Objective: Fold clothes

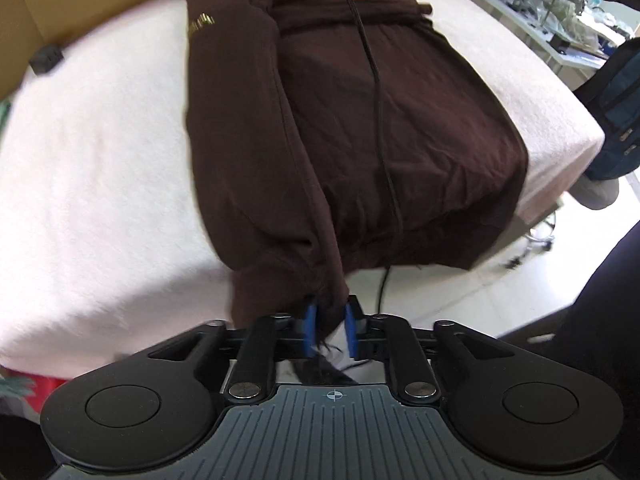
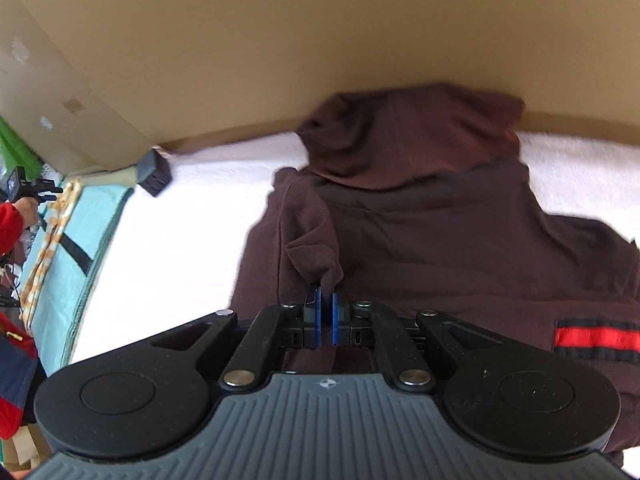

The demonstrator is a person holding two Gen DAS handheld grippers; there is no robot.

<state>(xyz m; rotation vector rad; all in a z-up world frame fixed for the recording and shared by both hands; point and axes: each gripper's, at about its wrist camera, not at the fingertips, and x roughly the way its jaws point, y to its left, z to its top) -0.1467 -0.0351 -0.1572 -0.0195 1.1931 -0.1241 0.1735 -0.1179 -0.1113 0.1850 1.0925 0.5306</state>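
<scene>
I am holding the dark brown hooded sweatshirt (image 1: 360, 128) with both tools while it is lying along the worktop under a fluffy pale pink blanket (image 1: 100, 160). My left tool (image 1: 330, 330) is pinching the bunched hem corner at the near edge, blue pads clenched on a thick wad of cloth. My right tool (image 2: 326, 316) is squeezing a raised fold near the shoulder, just below the hood (image 2: 412, 140), which is lying against the tan cardboard wall (image 2: 320, 40).

One side strip is already lying turned over the body. I am judging the risks from here: the left grip is catching only the fabric's edge, so a hard pull is likely to let it slip out. If my two tools are moving at different speeds, the fold line is going to skew. A black cable (image 1: 372, 80) is trailing across the garment and could get trapped in the fold or drag the cloth. The near hem is overhanging the worktop's edge and may slide off.
</scene>
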